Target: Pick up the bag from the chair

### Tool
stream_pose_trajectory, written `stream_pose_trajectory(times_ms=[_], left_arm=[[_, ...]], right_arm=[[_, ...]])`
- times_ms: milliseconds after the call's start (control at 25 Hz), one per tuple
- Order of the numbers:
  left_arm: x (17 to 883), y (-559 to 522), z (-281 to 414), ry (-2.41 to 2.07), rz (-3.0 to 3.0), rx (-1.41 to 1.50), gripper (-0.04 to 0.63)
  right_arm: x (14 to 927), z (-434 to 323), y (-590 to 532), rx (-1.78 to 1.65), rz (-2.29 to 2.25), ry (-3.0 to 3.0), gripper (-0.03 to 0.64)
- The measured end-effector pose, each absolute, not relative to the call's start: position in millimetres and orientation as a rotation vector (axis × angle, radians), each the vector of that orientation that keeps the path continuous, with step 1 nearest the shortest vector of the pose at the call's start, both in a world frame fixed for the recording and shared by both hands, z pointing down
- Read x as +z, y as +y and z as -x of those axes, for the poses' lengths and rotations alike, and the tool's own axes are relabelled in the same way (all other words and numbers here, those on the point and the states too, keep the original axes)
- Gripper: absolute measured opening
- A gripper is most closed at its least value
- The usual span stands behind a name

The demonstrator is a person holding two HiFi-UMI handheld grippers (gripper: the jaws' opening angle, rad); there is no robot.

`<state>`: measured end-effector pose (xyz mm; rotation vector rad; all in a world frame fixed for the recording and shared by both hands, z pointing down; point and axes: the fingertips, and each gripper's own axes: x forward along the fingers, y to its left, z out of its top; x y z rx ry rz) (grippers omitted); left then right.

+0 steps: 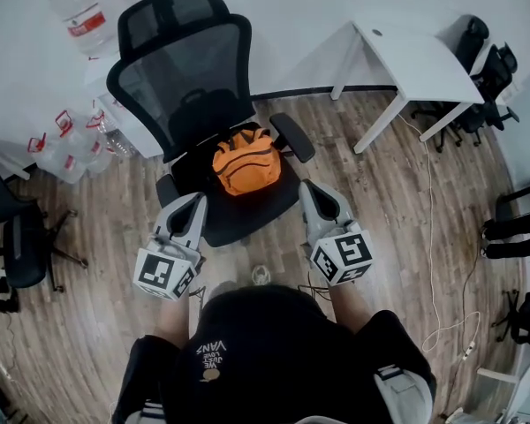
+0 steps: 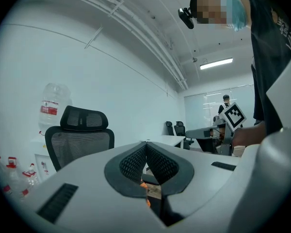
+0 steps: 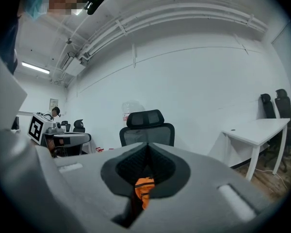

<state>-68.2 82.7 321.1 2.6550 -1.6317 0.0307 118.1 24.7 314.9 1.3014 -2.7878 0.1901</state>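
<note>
In the head view the orange bag (image 1: 246, 162) lies on the chair (image 1: 234, 225) seat, untouched, ahead of our left gripper (image 1: 197, 201) and right gripper (image 1: 307, 188). The left gripper view, then the right gripper view, show jaws pressed together and empty. If we reach in unopened, we'd likely just shove the bag.

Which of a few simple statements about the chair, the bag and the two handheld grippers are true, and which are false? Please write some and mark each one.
1. The orange bag lies on the seat of the black chair. True.
2. The left gripper is holding the bag. False: its jaws are shut on nothing, and it is apart from the bag.
3. The right gripper has its jaws together. True.
4. In the head view, the white table stands to the left of the chair. False: it stands to the chair's right.
</note>
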Motion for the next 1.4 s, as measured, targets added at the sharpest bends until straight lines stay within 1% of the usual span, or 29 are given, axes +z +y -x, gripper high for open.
stream_pose_trajectory(times_ms=[280,480,720,1400], left_arm=[[329.6,65.7,68.5,-1.662,-2.616,0.061,0.005],[329.9,48.7,80.8,-1.668,-2.618,0.055,0.005],[338.6,22.7,102.6,-1.616,-2.612,0.056,0.005],[377.4,-47.8,127.3,-1.455,-2.624,0.088,0.005]], right_arm=[[324.8,-118.6,-1.8,0.203,-1.251,-2.796,-0.002],[327.2,-106.3,-21.4,0.213,-1.259,-2.798,-0.002],[328.5,-89.3,-38.4,0.226,-1.3,-2.797,-0.002],[364.7,-75.9,-91.5,0.288,-1.426,-2.708,-0.002]])
